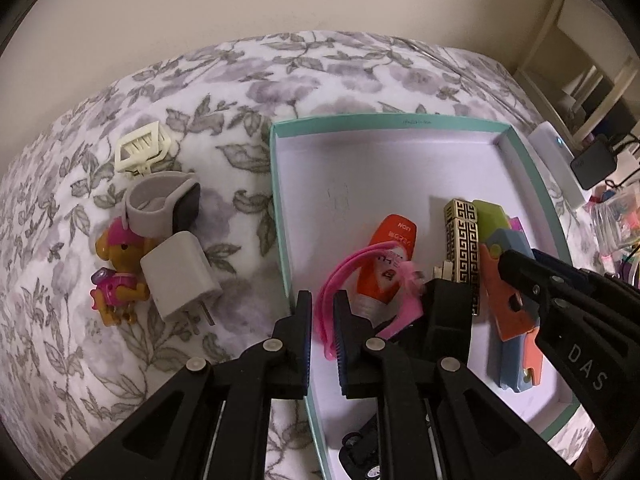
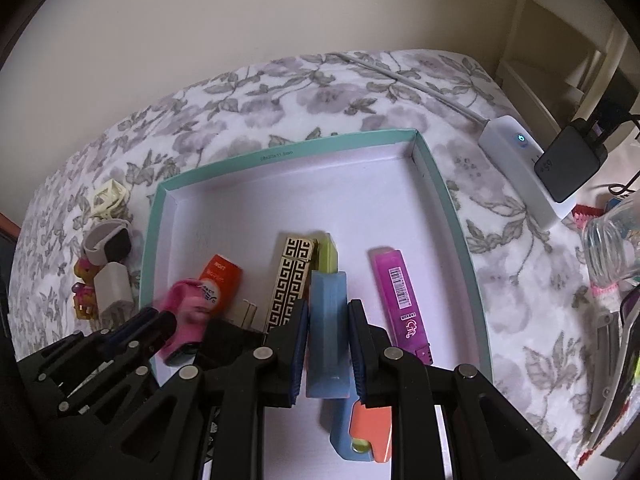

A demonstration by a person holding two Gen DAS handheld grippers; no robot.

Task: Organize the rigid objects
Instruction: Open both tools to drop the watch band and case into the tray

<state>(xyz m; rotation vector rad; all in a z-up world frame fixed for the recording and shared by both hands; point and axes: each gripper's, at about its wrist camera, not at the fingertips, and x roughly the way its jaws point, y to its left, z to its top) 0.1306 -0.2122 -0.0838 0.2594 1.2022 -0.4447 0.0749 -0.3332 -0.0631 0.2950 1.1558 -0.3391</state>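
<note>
A teal-rimmed box point(image 1: 279, 200) point(image 2: 149, 248) with a white floor lies on the floral bedspread. My left gripper point(image 1: 323, 320) point(image 2: 162, 322) is shut on a thin pink plastic band point(image 1: 340, 276) point(image 2: 188, 312) just above the box's near left corner. My right gripper point(image 2: 328, 320) point(image 1: 520, 276) is shut on a blue block toy point(image 2: 326, 312) point(image 1: 510, 240) with a green tip and an orange part, low over the box floor. Inside lie an orange tube point(image 1: 390, 256) point(image 2: 220, 280), a gold-and-black patterned case point(image 1: 464, 240) point(image 2: 290, 280) and a magenta marker point(image 2: 398, 292).
Left of the box lie a white hair claw point(image 1: 140, 148), a grey-strapped watch point(image 1: 160, 204), a toy dog point(image 1: 118, 276) and a white charger plug point(image 1: 180, 276). To the right stand a white power strip point(image 2: 520, 160) with a black adapter point(image 2: 568, 164), a clear bottle point(image 2: 612, 240) and scissors point(image 2: 608, 360).
</note>
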